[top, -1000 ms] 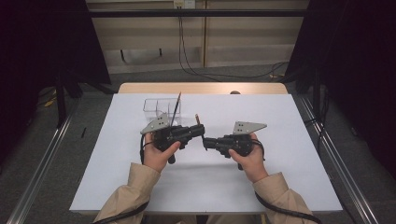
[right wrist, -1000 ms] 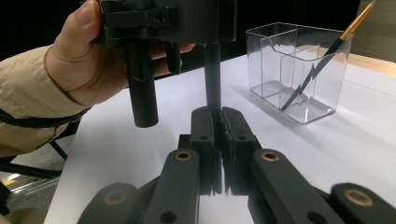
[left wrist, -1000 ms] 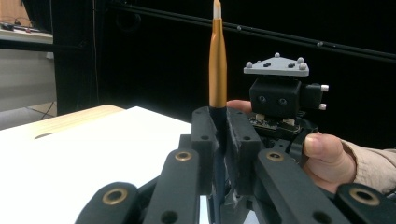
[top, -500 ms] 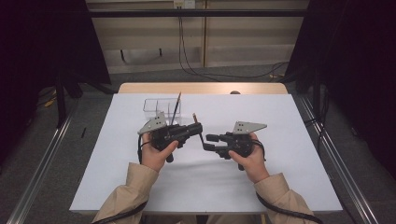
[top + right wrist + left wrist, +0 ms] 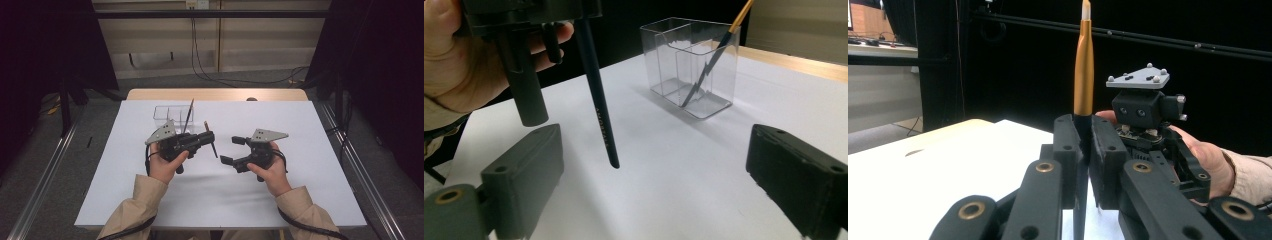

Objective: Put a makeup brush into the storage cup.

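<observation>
Letting go: right gripper [image 5: 229,150] jaws just swung wide, nothing between them, so left gripper [image 5: 210,138] alone pinches the brush [image 5: 1083,65], handoff looks done

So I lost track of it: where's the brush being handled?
High view, left of centre: the brush is clamped in the left gripper, just in front of the clear holder.

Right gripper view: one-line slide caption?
Open right hand-held gripper faces a brush clamped in the left hand-held gripper, clear holder behind.
</observation>
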{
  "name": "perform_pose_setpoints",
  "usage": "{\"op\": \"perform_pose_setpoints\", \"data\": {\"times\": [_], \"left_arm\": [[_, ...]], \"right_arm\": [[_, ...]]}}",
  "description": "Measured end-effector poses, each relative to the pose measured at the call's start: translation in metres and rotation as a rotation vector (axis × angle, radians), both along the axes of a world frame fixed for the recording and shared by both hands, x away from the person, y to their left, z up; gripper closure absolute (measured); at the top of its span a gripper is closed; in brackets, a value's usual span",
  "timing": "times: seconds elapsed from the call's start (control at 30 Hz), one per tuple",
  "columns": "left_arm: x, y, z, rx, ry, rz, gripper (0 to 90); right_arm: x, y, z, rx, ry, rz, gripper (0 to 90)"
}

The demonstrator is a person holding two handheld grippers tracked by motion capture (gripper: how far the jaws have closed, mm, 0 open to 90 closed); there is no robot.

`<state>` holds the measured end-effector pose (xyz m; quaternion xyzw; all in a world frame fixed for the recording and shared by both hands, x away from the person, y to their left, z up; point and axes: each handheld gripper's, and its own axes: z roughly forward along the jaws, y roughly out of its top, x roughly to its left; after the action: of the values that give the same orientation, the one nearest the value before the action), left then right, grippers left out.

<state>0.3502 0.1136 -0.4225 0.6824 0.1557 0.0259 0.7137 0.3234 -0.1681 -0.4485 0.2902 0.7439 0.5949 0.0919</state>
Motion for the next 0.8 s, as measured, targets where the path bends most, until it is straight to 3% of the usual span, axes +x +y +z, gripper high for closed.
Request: {"op": "perform_pose_setpoints", "data": {"times": [0.3,0.8], "left_arm": [[0.000,0.001,0.001,-0.001,-0.003,0.004,83.3],[0.001,0.006,0.003,0.001,-0.005,0.012,83.3]], "right_arm": [[-0.001,-0.005,-0.001,-0.011,-0.006,-0.033,2.3],[-0.006,-0.025,0.000,-0.024,-0.015,-0.055,2.0]]}}
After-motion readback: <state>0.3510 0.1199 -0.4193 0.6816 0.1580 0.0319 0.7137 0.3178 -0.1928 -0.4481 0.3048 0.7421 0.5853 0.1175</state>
